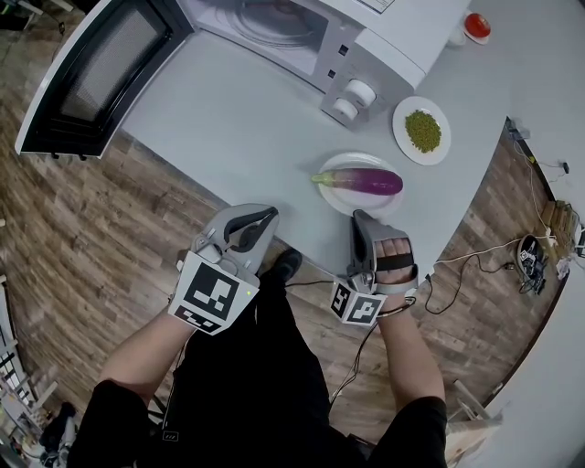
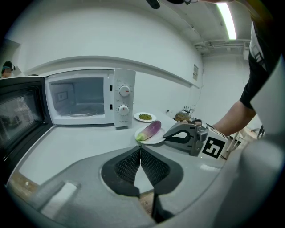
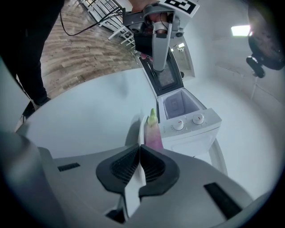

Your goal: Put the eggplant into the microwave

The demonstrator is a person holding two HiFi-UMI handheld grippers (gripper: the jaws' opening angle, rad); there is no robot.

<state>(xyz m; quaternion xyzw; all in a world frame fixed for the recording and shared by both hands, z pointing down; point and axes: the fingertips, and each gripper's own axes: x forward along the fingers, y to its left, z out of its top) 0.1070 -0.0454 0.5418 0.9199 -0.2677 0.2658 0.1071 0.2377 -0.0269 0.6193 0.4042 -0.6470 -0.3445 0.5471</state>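
Note:
A purple eggplant (image 1: 364, 181) with a green stem lies on a white plate (image 1: 336, 194) near the table's front edge. My right gripper (image 1: 360, 218) is at the plate's near rim, shut on it. In the right gripper view the plate's rim (image 3: 141, 129) runs edge-on into the closed jaws of the right gripper (image 3: 140, 147), with the eggplant (image 3: 154, 133) just beyond. My left gripper (image 1: 263, 218) is shut and empty, left of the plate, over the table edge. In its own view the left gripper (image 2: 140, 149) faces the eggplant (image 2: 150, 129) and the microwave (image 2: 84, 100), which stands open and empty.
The microwave (image 1: 366, 37) sits at the table's back, its door (image 1: 96, 73) swung out to the left. A small plate of green beans (image 1: 422, 131) lies right of it, and a red item (image 1: 476, 26) further back. Cables (image 1: 475, 260) trail over the wooden floor at right.

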